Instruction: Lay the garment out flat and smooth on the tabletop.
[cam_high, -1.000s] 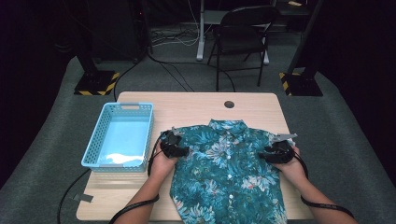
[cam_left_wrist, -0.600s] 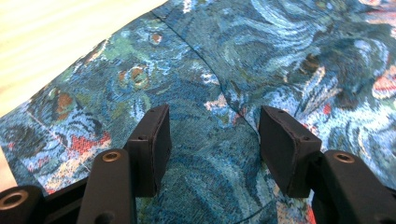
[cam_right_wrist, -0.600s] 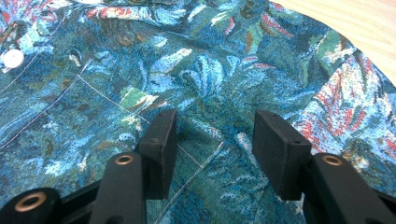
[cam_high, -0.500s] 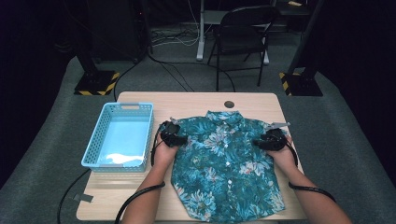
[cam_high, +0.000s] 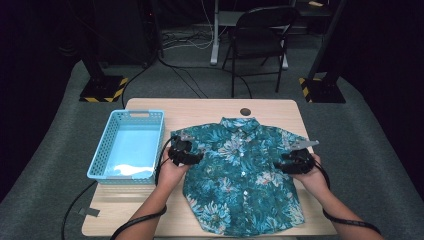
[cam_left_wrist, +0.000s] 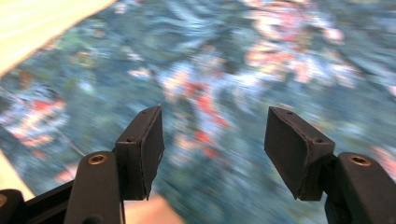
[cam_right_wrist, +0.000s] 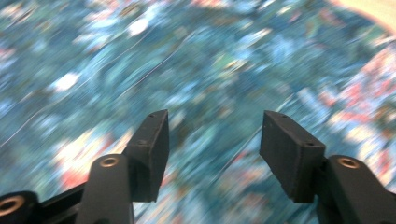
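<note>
Shirt (cam_high: 240, 175): lying flat on table (cam_high: 150, 210) for folding; left gripper (cam_high: 186, 152) and right gripper (cam_high: 294, 162) hovering released over sleeves, having just been opening, nothing between jaws.

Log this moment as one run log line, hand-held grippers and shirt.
left hand-held gripper: open, jaws just opening, over shirt | right hand-held gripper: open, jaws just opening, over shirt | shirt: flat on table | basket: beside shirt

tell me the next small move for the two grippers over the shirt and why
Probably lower both and pinch the sleeves: the left gripper and right gripper hover with jaws apart, just opening, nothing between them, over the floral shirt lying flat.
</note>
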